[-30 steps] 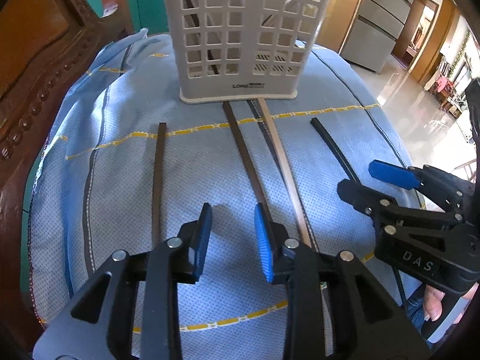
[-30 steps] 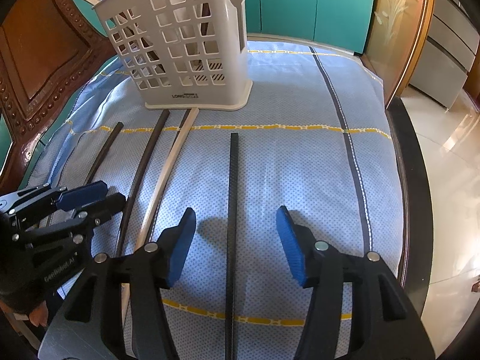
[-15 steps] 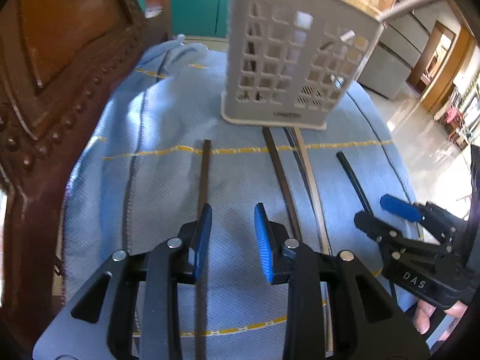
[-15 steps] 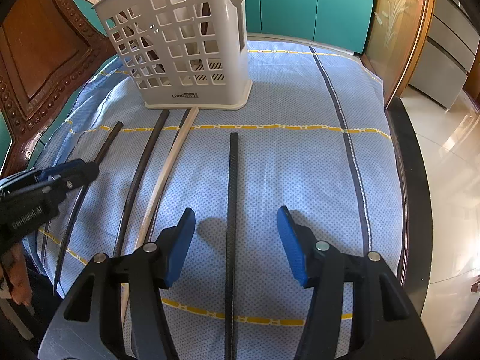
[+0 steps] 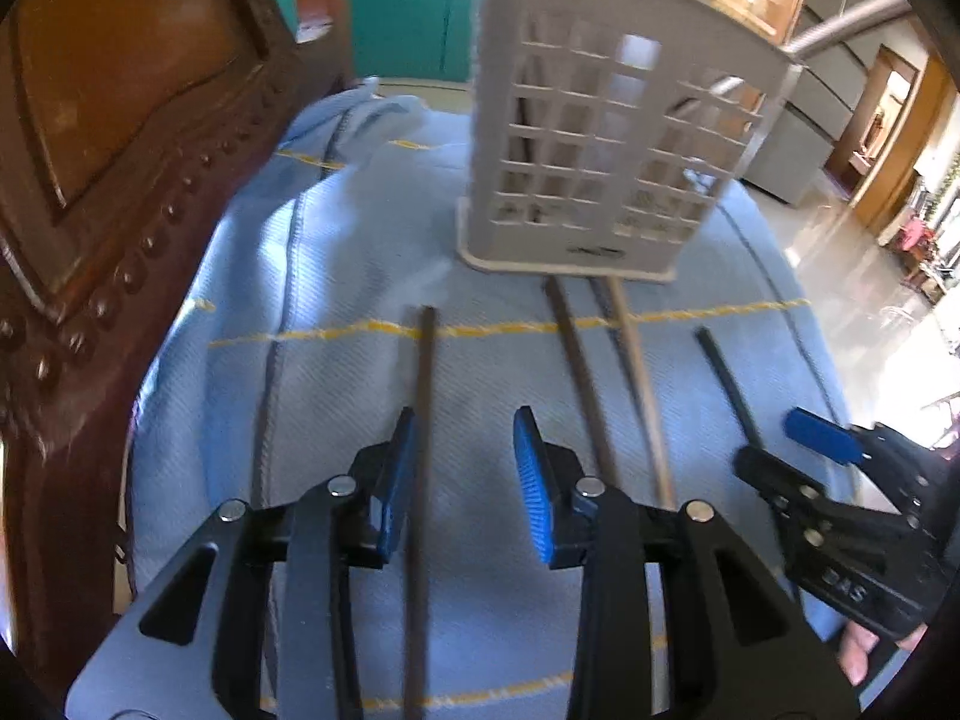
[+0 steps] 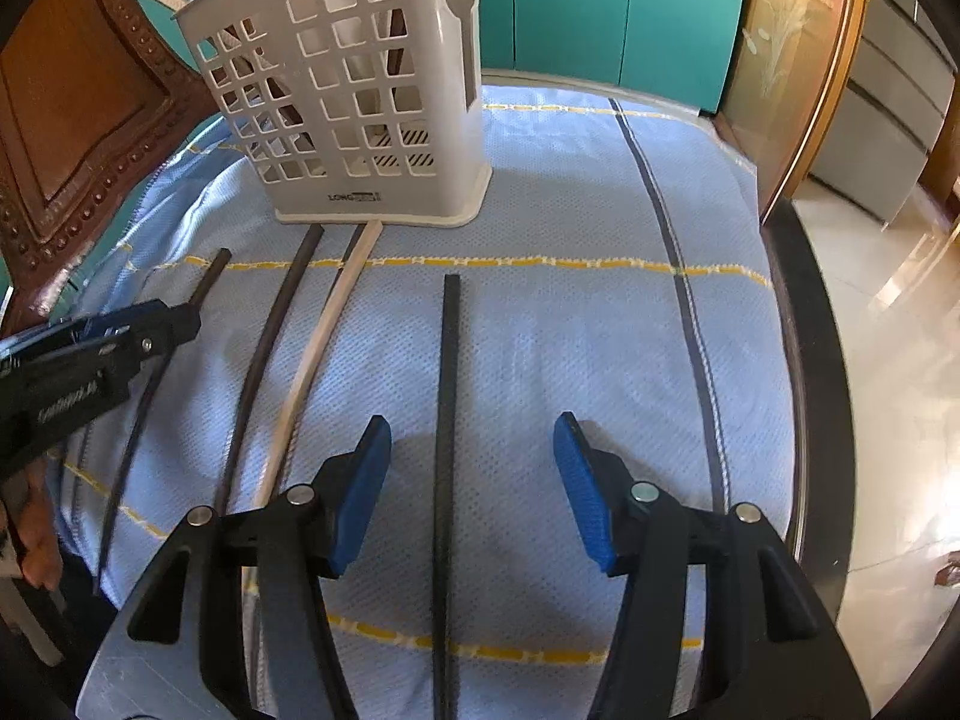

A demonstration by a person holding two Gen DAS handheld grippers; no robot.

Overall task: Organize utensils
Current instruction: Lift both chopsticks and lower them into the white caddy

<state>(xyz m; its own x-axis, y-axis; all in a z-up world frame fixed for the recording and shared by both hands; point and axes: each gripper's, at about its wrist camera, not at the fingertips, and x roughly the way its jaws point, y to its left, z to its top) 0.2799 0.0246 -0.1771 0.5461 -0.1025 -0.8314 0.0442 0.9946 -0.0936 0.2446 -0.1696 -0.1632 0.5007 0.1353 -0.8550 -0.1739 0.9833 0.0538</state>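
Note:
Several chopsticks lie on a blue cloth (image 6: 600, 312) before a white slotted utensil basket (image 6: 354, 90) (image 5: 606, 150). My left gripper (image 5: 465, 468) is open over the leftmost dark brown chopstick (image 5: 423, 420), which runs between its pads close to the left one. It also shows at the left of the right wrist view (image 6: 150, 324). My right gripper (image 6: 471, 480) is open and straddles a black chopstick (image 6: 447, 396). Between them lie a dark chopstick (image 6: 270, 336) and a pale wooden one (image 6: 324, 348). Sticks stand inside the basket.
A carved wooden chair back (image 5: 120, 150) rises at the left. The cloth's right edge drops to a shiny tiled floor (image 6: 888, 360). Teal cabinet doors (image 6: 600, 6) stand behind. The right gripper shows at the right of the left wrist view (image 5: 798, 450).
My left gripper has swung left from the middle chopsticks to over the leftmost dark brown one. The right gripper has stayed over the black chopstick.

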